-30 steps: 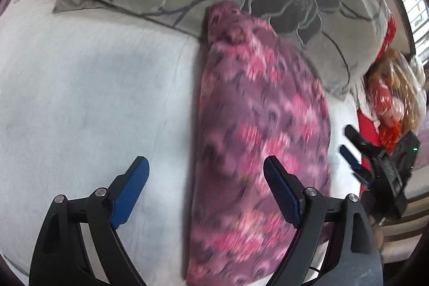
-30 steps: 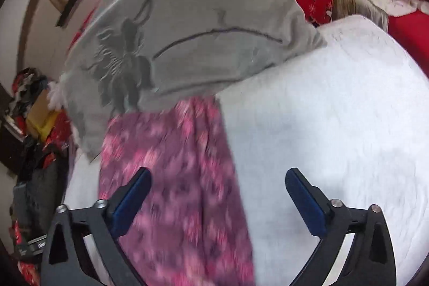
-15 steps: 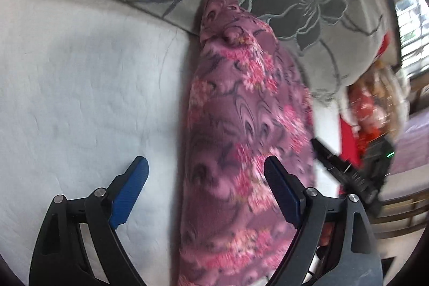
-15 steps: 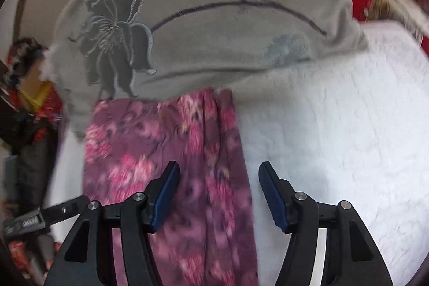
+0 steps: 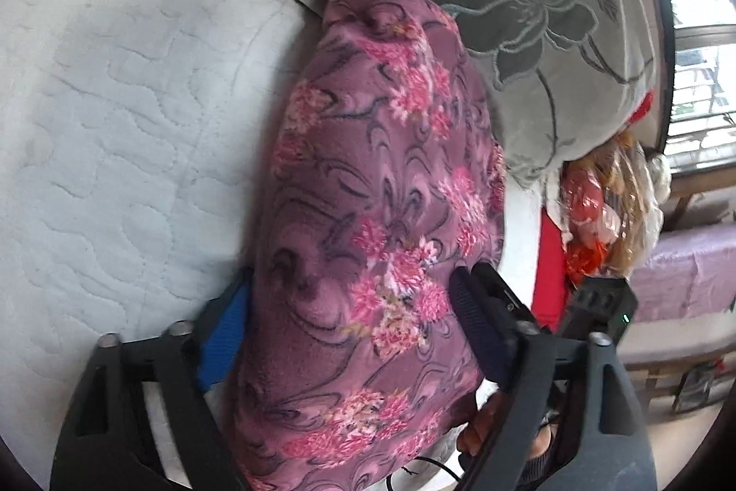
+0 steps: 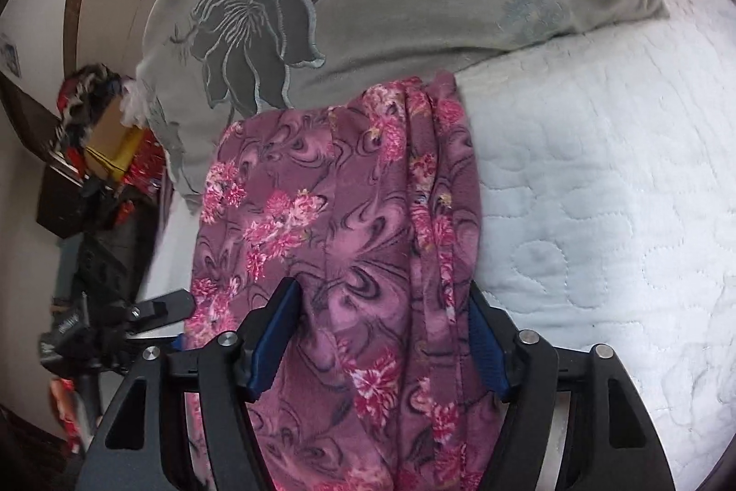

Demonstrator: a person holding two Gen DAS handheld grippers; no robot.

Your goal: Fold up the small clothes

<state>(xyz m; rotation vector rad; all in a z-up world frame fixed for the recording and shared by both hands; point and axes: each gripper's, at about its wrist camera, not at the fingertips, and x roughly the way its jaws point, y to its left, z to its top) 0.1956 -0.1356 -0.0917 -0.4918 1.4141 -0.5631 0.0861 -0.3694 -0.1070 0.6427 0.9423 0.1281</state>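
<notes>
Both grippers closed in on the purple floral garment (image 5: 377, 215): left gripper (image 5: 349, 334) jaws, wide apart before with one pad out over the white quilt (image 5: 115, 123), now bracket the cloth's full width; right gripper (image 6: 382, 334) went from straddling the garment's edge to jaws narrowed around a bunched fold, pads against the fabric

The floral garment (image 5: 377, 224) runs off the bottom edge (both views), hiding the left gripper's (image 5: 349, 334) blue pad.
</notes>
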